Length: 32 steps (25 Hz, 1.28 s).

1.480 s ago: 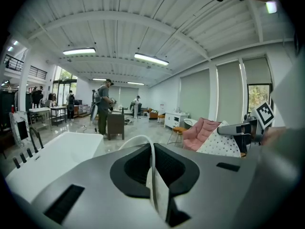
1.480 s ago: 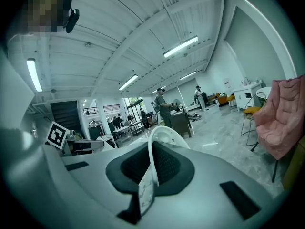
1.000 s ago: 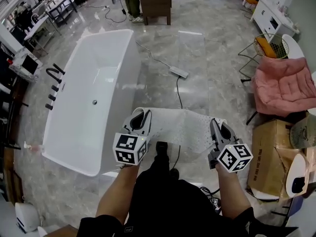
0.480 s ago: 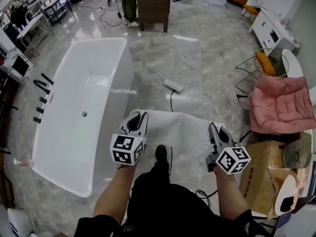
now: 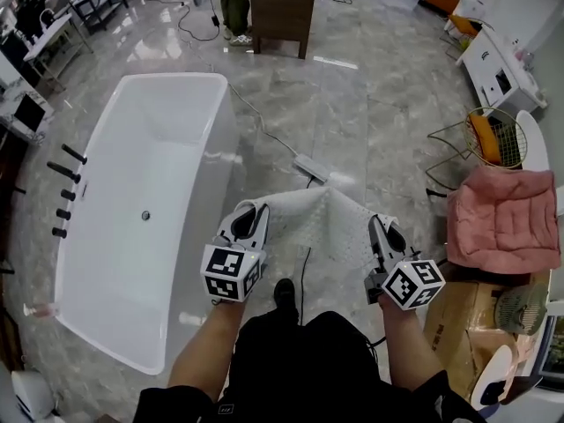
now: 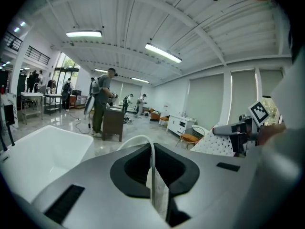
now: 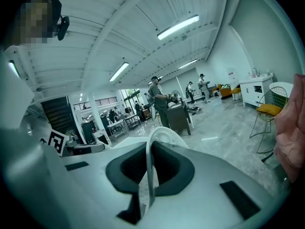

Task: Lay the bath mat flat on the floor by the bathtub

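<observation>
A white dotted bath mat point(image 5: 319, 223) hangs stretched between my two grippers, above the grey marble floor just right of the white bathtub point(image 5: 141, 210). My left gripper point(image 5: 249, 213) is shut on the mat's left edge, close to the tub's rim. My right gripper point(image 5: 385, 228) is shut on the right edge. In the left gripper view a thin white mat edge point(image 6: 153, 175) sits pinched between the dark pads, with the right gripper point(image 6: 234, 129) off to the side. The right gripper view shows the mat edge point(image 7: 149, 168) clamped the same way.
A power strip point(image 5: 313, 167) with its cable lies on the floor just past the mat. At the right are a pink cushioned chair point(image 5: 502, 218), a cardboard box point(image 5: 458, 311) and a wire chair point(image 5: 495, 135). A dark cabinet point(image 5: 282, 7) and a standing person point(image 5: 233, 3) are far ahead.
Both grippers have carried the mat forward along the tub's side, closer to the power strip. The mat's far edge now bulges up in the middle. Both grips stay closed.
</observation>
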### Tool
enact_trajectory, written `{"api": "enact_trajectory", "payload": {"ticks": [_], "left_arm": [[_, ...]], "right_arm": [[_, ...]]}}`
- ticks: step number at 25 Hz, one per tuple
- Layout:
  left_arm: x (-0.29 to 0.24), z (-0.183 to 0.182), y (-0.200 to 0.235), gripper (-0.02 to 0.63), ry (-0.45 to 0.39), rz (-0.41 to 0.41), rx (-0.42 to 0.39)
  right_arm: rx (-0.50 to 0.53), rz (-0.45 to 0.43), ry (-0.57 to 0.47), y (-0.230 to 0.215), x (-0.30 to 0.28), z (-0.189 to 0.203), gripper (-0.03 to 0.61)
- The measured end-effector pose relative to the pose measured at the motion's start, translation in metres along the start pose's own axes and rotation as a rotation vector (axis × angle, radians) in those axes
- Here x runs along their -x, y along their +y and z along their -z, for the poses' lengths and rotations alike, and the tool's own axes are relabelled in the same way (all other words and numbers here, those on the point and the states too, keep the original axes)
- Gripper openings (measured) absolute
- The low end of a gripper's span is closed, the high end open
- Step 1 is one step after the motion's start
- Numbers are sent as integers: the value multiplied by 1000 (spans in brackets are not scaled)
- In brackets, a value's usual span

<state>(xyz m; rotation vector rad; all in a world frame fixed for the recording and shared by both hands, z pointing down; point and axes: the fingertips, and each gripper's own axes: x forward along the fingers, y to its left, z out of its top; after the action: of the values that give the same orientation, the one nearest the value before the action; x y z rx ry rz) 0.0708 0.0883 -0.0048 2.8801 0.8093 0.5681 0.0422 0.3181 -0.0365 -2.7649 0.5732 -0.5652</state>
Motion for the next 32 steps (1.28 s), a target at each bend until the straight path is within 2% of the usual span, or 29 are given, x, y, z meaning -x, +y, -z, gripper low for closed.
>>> {"api": "enact_trajectory", "payload": {"ticks": [7,12,21,32], "left_arm": [[-5,-16,53,21,-16,-96,38],[1,-18,97,22,-22,-195,68],[-23,-26,132,21,-34,-371,113],[-43,-50,153,23,-61,-737,239]], "right_arm": [[36,-100,48,17,-71,-22,21],[20,-183,68,32,-126,-32,21],[68,-372,127,33,-211,-52,21],[176,-719,285,37,-309,-82,21]]}}
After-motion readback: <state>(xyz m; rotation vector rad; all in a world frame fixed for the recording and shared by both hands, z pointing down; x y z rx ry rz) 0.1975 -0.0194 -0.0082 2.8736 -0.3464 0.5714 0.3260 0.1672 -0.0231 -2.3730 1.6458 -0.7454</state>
